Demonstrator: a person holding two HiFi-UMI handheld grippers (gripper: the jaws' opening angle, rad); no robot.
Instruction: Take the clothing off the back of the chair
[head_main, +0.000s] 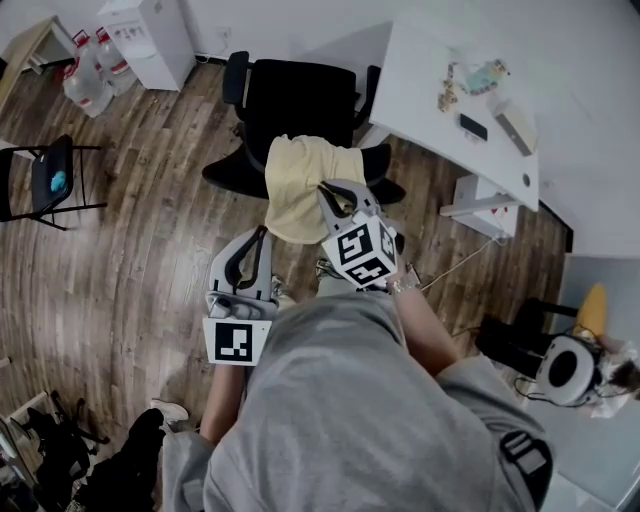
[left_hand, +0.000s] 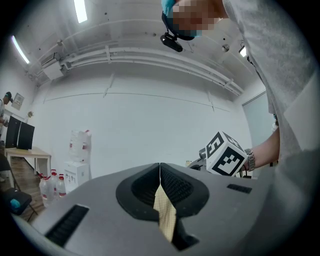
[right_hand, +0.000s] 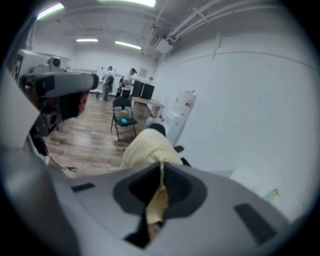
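The right claw (head_main: 327, 190) is clamped on the yellow clothing (head_main: 298, 180), which is draped over the back of the black chair (head_main: 300, 95) just ahead of it. The left claw (head_main: 262, 236) pinches the clothing's lower edge.

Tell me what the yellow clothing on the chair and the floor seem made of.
The pale yellow garment looks like soft, matte cloth, perhaps cotton: it drapes in folds. The brown plank floor looks like wood or laminate: grain, seams, slight sheen.
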